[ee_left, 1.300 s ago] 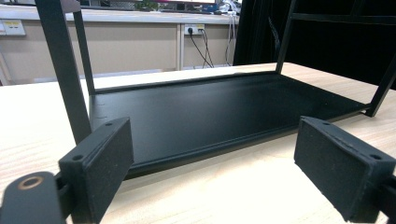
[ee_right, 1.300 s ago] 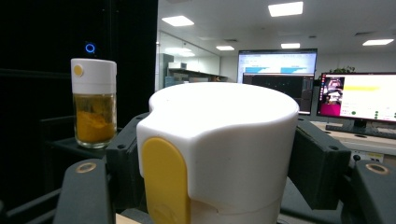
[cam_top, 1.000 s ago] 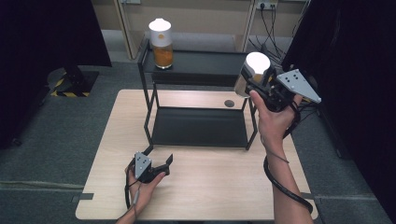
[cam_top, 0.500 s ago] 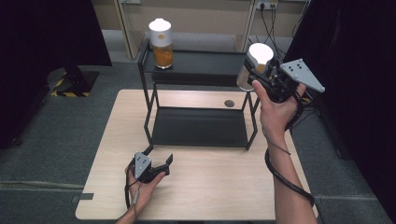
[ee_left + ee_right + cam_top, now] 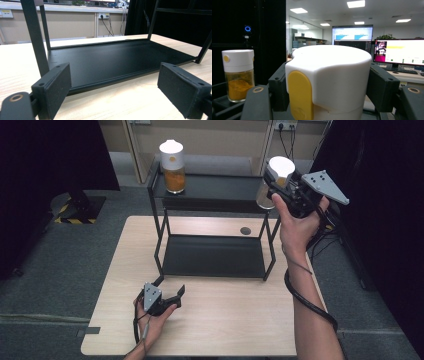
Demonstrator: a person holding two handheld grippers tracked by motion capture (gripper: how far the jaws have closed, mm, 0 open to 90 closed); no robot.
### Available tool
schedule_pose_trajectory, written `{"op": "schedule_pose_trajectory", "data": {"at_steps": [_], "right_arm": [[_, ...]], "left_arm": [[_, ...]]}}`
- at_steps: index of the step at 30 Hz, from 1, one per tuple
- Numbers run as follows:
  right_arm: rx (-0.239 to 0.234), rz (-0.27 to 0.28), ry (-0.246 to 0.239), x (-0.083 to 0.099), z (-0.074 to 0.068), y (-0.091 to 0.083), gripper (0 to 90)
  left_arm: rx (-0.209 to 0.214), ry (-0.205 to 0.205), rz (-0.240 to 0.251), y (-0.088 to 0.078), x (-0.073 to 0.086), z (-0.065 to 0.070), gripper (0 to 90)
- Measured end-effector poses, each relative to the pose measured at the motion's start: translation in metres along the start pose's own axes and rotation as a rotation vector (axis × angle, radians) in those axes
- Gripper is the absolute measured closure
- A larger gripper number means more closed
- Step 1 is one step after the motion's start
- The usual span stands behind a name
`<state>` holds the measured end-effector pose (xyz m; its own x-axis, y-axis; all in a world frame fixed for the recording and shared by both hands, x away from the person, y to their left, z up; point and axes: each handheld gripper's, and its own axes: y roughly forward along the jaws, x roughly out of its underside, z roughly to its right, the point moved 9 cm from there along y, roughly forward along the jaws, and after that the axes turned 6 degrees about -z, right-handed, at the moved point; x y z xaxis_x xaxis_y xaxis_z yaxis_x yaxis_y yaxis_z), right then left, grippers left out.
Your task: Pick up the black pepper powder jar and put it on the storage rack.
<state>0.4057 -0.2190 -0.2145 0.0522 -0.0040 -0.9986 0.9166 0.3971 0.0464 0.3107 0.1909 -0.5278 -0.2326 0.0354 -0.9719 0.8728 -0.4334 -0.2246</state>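
Note:
My right gripper [image 5: 278, 182] is shut on a spice jar [image 5: 276, 181] with a white cap, held in the air at the right end of the black rack's top shelf [image 5: 215, 192]. Up close in the right gripper view, the jar's white cap with a yellow tab [image 5: 329, 80] sits between the two black pads [image 5: 382, 87]. A second jar with orange powder [image 5: 172, 166] stands upright on the top shelf's left end, and in the right gripper view that orange-powder jar [image 5: 238, 75] is at the left. My left gripper [image 5: 172, 296] rests open on the table in front of the rack, nothing between its pads [image 5: 53, 90].
The two-level black rack has a bare lower shelf [image 5: 117, 60] on the wooden table [image 5: 225, 320]. A round dark hole [image 5: 245, 230] marks the table behind the rack. Dark curtains stand at left and right; monitors [image 5: 399, 52] glow far behind.
My right hand has lifted the white-capped jar up and toward the rack's top shelf. The left gripper has stayed where it was.

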Motion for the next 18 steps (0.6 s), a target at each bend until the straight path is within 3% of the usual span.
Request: {"op": "schedule_pose_trajectory", "data": {"at_steps": [18], "right_arm": [[0.054,-0.052,0.006,-0.010,0.014,0.029,31.0]], "left_arm": [[0.000,0.001,0.002,0.000,0.000,0.000,11.4]]}}
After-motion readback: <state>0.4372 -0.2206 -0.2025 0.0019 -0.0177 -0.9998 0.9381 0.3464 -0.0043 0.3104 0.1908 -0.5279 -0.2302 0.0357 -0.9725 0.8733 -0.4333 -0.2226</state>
